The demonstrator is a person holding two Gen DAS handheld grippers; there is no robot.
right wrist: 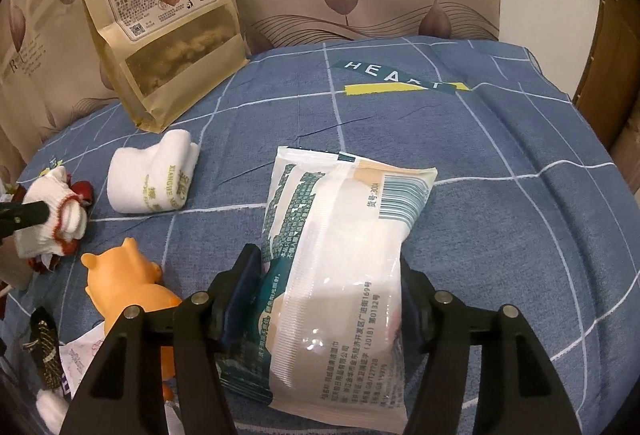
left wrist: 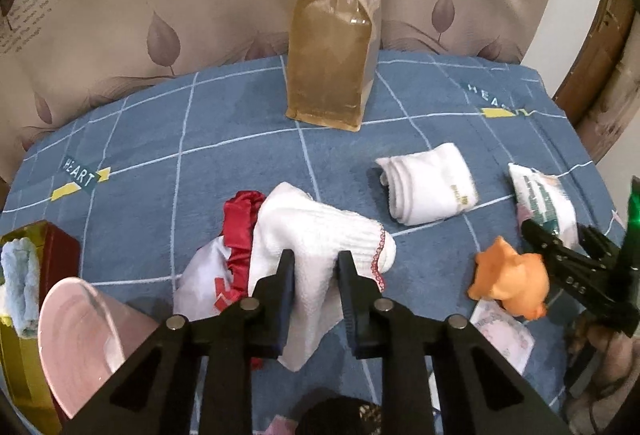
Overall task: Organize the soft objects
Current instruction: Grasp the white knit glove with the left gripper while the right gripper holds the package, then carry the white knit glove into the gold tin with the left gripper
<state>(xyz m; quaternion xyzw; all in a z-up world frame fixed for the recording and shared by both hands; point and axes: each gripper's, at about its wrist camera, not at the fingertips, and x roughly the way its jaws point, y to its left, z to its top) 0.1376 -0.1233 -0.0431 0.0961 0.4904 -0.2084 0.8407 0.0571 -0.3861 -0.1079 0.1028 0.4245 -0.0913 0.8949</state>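
Left fingers [left wrist: 314, 275] pinch white glove [left wrist: 320, 235]; blue sheet [left wrist: 240, 139] beyond.

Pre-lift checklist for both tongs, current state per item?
1. Left tongs pinching the white glove: ok, both pads press the fabric.
2. Red cloth free of the glove: cannot tell, they overlap.
3. Right tongs straddling the wipes pack: ok.
4. Right pads firmly on the pack: cannot tell.
5. Orange toy away from the pack: ok, it lies beside the left finger.
6. Folded sock out of the way: ok.
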